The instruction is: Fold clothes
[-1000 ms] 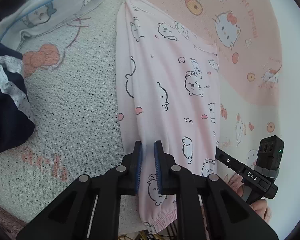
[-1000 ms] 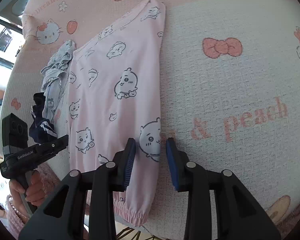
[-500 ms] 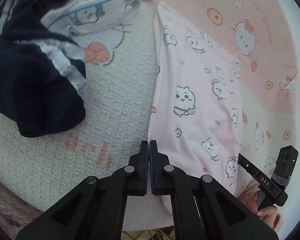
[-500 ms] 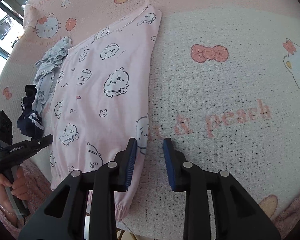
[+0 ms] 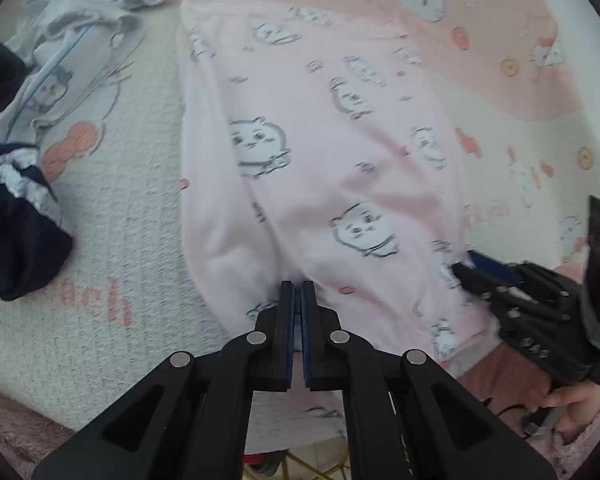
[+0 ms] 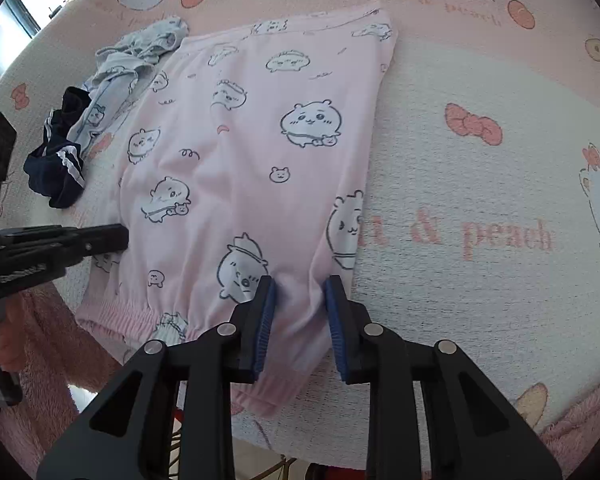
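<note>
The pale pink cartoon-print pyjama trousers (image 6: 252,168) lay flat on the pink-and-white character-print bed cover (image 6: 480,168). The left gripper (image 5: 299,288), parted a second earlier, had shut on the cuff-end fabric. The right gripper (image 6: 300,292) had narrowed around a raised fold, pads not clearly pressing; a lengthwise fold looked ready. Only the right view showed the elastic cuffs (image 6: 132,316); the left view showed the dark navy garment (image 5: 16,216) larger.

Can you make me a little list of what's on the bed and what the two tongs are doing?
Bed cover: cat and bow print blanket
Main clothing: pink pyjama trousers, lying flat
Other clothes: grey garment and navy garment, crumpled beside them
Left tongs: shut, pinching the trousers near the cuff end
Right tongs: have just been closing, trouser fabric between the pads, not clamped yet
</note>
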{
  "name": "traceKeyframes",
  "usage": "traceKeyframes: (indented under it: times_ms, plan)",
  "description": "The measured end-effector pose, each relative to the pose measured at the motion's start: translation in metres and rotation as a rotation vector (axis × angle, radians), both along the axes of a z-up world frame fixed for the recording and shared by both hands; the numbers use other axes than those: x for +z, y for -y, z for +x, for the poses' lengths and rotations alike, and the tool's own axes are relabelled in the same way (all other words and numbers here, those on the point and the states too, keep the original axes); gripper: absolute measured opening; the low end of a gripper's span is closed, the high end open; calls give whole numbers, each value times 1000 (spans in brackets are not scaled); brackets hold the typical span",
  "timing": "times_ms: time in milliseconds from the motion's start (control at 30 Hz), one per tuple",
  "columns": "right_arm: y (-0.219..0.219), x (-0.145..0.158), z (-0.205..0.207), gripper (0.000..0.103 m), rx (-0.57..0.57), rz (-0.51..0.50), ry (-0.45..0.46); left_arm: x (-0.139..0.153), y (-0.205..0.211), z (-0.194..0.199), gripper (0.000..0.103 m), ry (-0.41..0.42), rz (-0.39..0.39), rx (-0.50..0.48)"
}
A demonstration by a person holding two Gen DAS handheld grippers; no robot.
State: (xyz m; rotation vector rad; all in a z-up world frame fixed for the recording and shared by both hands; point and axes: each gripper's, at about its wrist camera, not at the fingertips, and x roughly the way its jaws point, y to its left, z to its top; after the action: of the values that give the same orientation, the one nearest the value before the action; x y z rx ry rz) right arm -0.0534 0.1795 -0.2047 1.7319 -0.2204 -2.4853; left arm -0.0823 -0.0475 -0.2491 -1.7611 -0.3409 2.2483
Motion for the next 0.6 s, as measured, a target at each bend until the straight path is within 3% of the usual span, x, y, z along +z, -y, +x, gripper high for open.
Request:
traceKeyframes:
  times_ms: [33,100,133,267,367,467,600]
  plan:
    - [-9,1,1,25,-28,-7,10,3,10,0,4,8,-12,48]
    - [-21,5,6,38,-70,-16,17,12,26,3,4,-32,-75,109]
    - [-25,6,10,44,-86,-19,14,16,24,5,4,-46,-47,95]
    - [-19,18,20,43,-78,-61,-30,32,8,13,4,-93,123,-4]
    - [2,25,20,43,11,-77,-76,28,-30,19,4,-82,81,-122]
    - [6,6,15,42,16,0,-4,4,-41,22,3,8,-40,-178]
    - [-17,4,25,44,-54,-40,36,17,-20,29,4,-19,-26,-106]
